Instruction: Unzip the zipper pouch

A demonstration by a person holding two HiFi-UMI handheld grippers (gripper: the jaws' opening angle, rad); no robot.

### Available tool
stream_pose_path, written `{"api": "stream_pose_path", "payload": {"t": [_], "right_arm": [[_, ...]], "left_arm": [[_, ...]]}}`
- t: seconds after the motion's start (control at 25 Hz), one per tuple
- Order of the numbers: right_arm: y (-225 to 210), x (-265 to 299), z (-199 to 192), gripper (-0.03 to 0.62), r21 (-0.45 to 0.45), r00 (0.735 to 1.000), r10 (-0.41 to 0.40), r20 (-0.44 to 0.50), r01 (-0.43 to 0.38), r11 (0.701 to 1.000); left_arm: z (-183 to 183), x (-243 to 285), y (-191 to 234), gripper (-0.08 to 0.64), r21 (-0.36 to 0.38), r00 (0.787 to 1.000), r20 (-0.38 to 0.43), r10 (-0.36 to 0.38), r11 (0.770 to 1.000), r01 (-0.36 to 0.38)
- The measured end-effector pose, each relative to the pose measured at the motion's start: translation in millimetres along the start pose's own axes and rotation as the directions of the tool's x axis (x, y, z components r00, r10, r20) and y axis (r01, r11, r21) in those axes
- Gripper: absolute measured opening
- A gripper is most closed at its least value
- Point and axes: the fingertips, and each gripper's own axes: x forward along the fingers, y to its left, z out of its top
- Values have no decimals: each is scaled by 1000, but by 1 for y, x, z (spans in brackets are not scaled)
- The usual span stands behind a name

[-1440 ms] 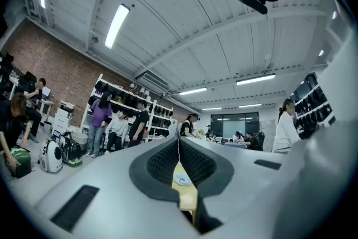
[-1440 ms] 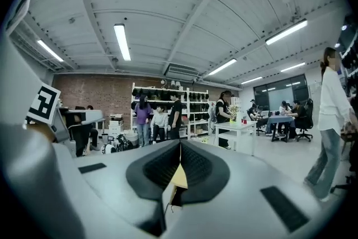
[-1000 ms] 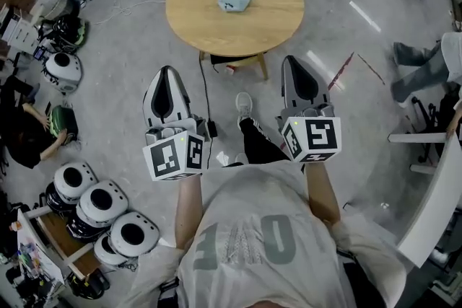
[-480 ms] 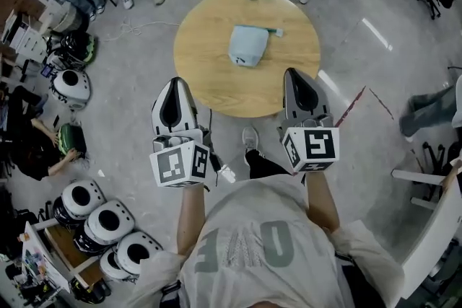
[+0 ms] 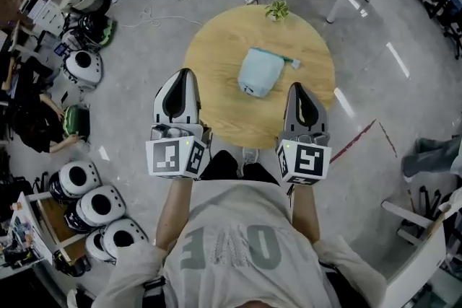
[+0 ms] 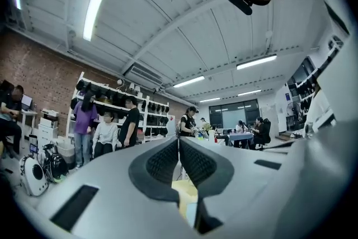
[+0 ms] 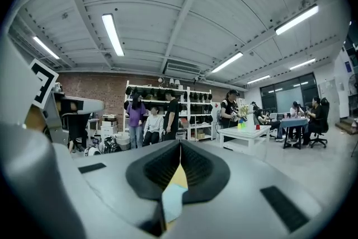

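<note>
Head view: the light-blue zipper pouch (image 5: 260, 72) is seen lying on the round wooden table (image 5: 209, 54), ahead of and between the tongs — nearer the right gripper (image 5: 299, 87) than the left gripper (image 5: 183, 73). Its long axis is angled away and rightward. Both pairs of jaws are pressed together, with nothing held.

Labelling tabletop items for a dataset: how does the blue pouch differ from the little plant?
The pouch is pale blue and lies near the middle of the round wooden table; the plant is green and stands at its far edge. The pouch is far larger than the plant. Both sit on that table.
</note>
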Motion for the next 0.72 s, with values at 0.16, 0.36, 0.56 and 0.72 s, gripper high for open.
{"api": "stream_pose_path", "payload": {"t": [0.16,0.36,0.56,0.72], "right_arm": [[7,20,-3,29,8,1000,24,1,-24,1000],[12,29,10,29,-1,999,38,12,-38,999],[15,42,22,29,-23,1000,21,14,-21,1000],[23,49,23,29,-37,1000,18,5,-18,999]], "left_arm": [[-5,11,7,29,-9,1000,11,7,1000,-6],[-6,29,-1,29,-73,999,26,-33,997,35],[-1,47,0,29,-103,998,38,-53,993,57],[-3,52,11,29,-107,998,39,-53,993,57]]}}
